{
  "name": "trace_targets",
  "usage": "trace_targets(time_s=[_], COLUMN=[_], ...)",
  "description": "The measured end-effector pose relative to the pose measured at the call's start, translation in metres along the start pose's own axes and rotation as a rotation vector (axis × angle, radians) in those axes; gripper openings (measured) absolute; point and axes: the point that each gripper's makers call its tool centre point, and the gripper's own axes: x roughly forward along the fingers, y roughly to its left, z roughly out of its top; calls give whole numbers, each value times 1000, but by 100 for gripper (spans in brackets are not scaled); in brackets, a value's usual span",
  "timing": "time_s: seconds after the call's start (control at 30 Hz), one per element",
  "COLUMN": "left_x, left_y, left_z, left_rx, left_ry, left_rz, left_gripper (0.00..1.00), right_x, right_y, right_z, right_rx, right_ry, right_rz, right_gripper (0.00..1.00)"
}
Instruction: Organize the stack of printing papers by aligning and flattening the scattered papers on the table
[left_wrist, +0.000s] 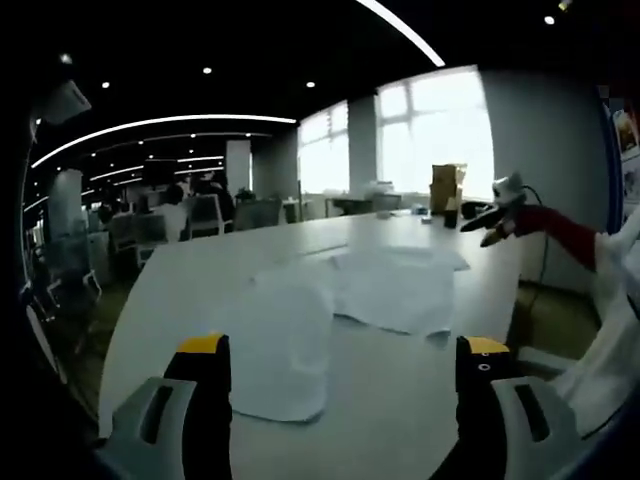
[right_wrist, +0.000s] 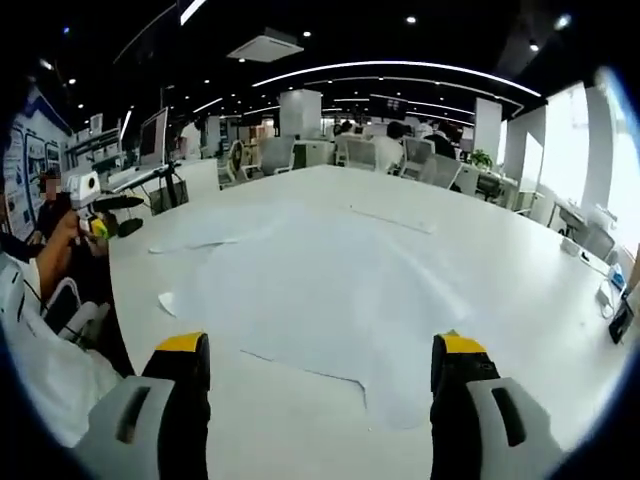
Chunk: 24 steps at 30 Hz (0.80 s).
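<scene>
Left gripper (left_wrist: 345, 375): jaws wide apart, holding nothing, black fingers with yellow tips on grey housings. Ahead of it, thin white papers (left_wrist: 345, 300) lie scattered and overlapping on a smooth pale table (left_wrist: 180, 280), edges askew, one sheet just between the jaws. Right gripper (right_wrist: 320, 370): jaws also spread, nothing held; the same flat sheets (right_wrist: 320, 280) fan out directly ahead, outlines washed out against the tabletop, count unreadable. A person's sleeve (left_wrist: 560, 228) shows off right, cut by the frame.
</scene>
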Motion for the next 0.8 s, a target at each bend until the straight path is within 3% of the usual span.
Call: trace_targets(time_s=[0.53,0.8], left_x=[-10,-10], left_y=[9,34], left_z=[8,12], left_rx=[1,-22], left_ry=[-10,4], left_rz=[75,119], left_gripper=[96,97], right_x=[31,40], right_y=[-12,-23], right_z=[8,19], right_rx=[3,7], right_ry=[3,11], right_rz=[56,63], right_gripper=[86,87])
